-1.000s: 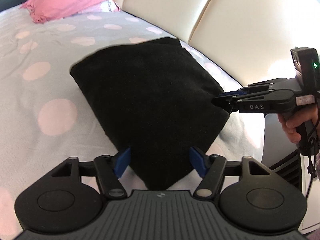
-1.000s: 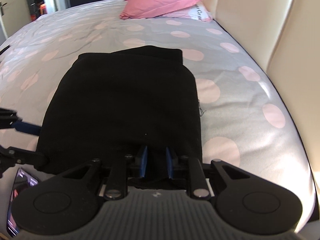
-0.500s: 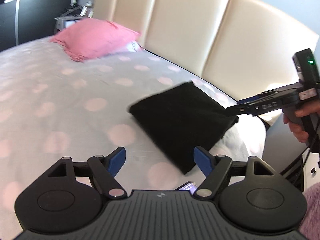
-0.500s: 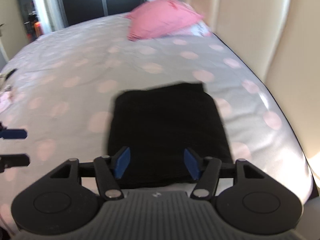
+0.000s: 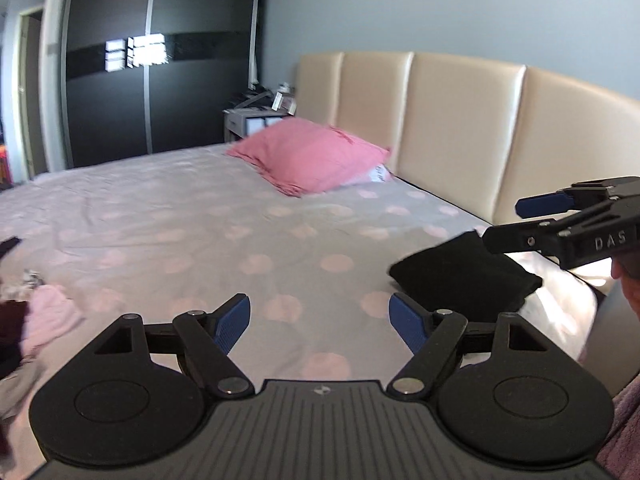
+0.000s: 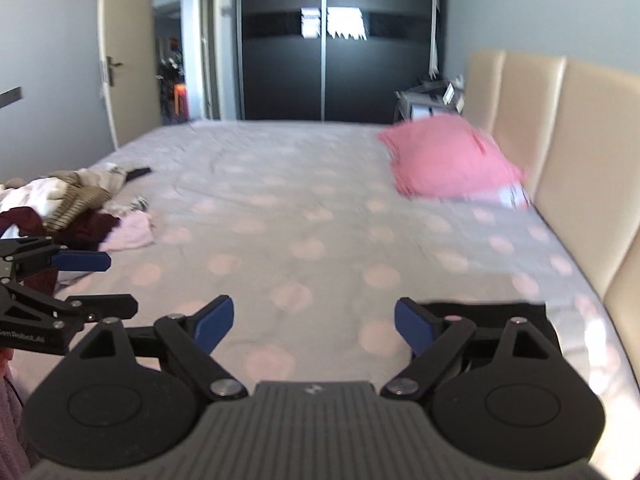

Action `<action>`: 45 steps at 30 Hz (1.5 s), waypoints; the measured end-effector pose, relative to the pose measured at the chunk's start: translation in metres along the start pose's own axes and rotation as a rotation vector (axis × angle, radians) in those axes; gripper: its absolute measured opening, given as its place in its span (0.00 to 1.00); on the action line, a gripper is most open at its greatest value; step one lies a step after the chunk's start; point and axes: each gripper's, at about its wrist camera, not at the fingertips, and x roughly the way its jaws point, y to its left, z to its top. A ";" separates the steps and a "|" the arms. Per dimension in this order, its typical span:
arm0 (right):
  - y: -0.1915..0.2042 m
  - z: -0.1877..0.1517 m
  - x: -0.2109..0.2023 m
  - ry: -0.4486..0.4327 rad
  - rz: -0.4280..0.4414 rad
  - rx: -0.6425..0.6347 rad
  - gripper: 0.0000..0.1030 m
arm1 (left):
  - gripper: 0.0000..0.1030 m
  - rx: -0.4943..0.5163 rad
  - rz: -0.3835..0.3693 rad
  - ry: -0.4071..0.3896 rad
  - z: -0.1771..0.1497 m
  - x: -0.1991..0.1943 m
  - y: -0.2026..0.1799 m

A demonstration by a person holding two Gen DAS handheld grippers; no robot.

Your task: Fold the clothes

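A folded black garment (image 5: 464, 276) lies flat on the polka-dot bed near the headboard corner; in the right wrist view the black garment (image 6: 484, 312) shows just beyond my right finger. My left gripper (image 5: 320, 322) is open and empty, raised above the bed to the left of the garment. My right gripper (image 6: 314, 326) is open and empty too, lifted clear of the cloth. The right gripper (image 5: 516, 222) hangs above the garment in the left wrist view. A pile of unfolded clothes (image 6: 68, 208) sits at the bed's left side.
A pink pillow (image 5: 316, 158) rests by the cream headboard (image 5: 460, 120). The bed sheet (image 6: 320, 216) stretches wide between pile and garment. A dark wardrobe (image 6: 336, 48), a nightstand (image 5: 256, 120) and an open door (image 6: 116, 60) stand behind.
My right gripper let go of the black garment and opened. Both grippers drew back and rose, so the garment now lies small at the lower right and the room is in view.
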 end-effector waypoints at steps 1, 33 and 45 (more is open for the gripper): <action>0.013 -0.002 -0.005 -0.023 -0.004 -0.006 0.89 | 0.74 -0.003 0.031 -0.012 -0.002 -0.009 0.003; 0.174 -0.109 0.079 -0.070 -0.120 0.110 0.93 | 0.75 -0.178 0.440 0.054 -0.096 -0.004 0.076; 0.185 -0.098 0.101 -0.088 -0.123 0.135 0.94 | 0.75 -0.210 0.477 0.078 -0.106 -0.014 0.097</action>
